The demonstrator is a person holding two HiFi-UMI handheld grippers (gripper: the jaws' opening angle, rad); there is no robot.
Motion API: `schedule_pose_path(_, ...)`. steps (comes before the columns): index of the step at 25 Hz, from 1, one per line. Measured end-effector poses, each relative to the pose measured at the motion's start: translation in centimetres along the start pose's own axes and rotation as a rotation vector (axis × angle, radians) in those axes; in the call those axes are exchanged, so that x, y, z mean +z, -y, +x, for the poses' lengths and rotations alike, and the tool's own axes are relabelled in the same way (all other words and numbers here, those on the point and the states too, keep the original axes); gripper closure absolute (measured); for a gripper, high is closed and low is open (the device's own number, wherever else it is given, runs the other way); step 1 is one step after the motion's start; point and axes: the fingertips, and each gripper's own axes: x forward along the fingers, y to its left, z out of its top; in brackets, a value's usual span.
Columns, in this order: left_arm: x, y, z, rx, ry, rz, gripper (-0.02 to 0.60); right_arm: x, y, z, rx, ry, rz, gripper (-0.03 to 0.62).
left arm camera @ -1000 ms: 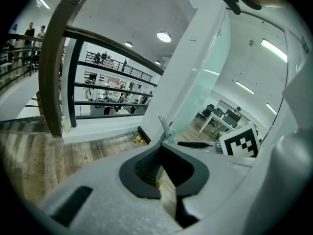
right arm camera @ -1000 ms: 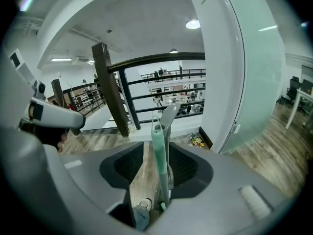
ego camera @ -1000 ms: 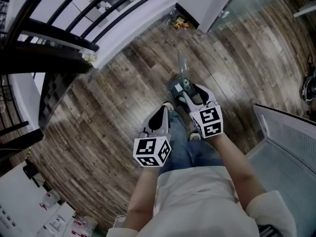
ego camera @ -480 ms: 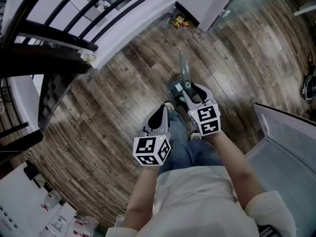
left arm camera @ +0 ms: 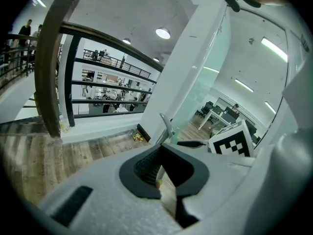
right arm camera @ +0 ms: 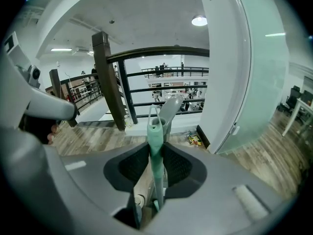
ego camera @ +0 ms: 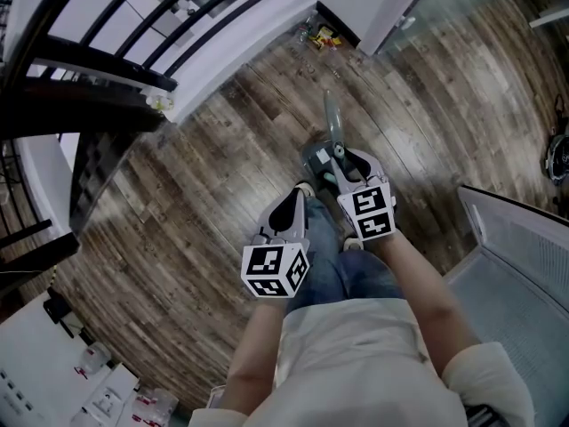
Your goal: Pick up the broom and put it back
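Observation:
A broom with a teal handle (right arm camera: 155, 141) stands upright on the wood floor in front of the person's feet. Its top, with a hanging loop, sticks up between my right gripper's pads. A grey dustpan handle (right arm camera: 171, 109) rises just behind it, and the grey handle (ego camera: 332, 118) shows above the dustpan base (ego camera: 316, 160) in the head view. My right gripper (right arm camera: 155, 155) (ego camera: 342, 163) has just been closing, and its pads press on the teal handle from both sides. My left gripper (ego camera: 293, 205) (left arm camera: 161, 153) hangs beside it on the left, jaws together and holding nothing.
A black railing (ego camera: 133, 25) and stairs run along the upper left. A white pillar (ego camera: 373, 7) with a glass wall stands ahead, with small colourful litter (ego camera: 322, 39) at its foot. A grey mesh panel (ego camera: 524, 256) lies at the right.
My right gripper has shifted slightly left and forward, and its jaws have narrowed onto the broom handle. The left gripper has stayed in place.

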Motion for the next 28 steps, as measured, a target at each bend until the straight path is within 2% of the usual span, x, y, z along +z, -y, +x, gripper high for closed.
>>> schedule_pose_path(11,-0.2,1.2,-0.9,0.0,0.008,0.004,0.577,-0.7,-0.8,-1.9,0.0,0.007,-0.043,0.502)
schedule_pose_path(28,-1.9,5.4,-3.5,-0.012,0.021,0.029,0.577,-2.8,-1.0,-8.0,-0.025,0.026,-0.066,0.502)
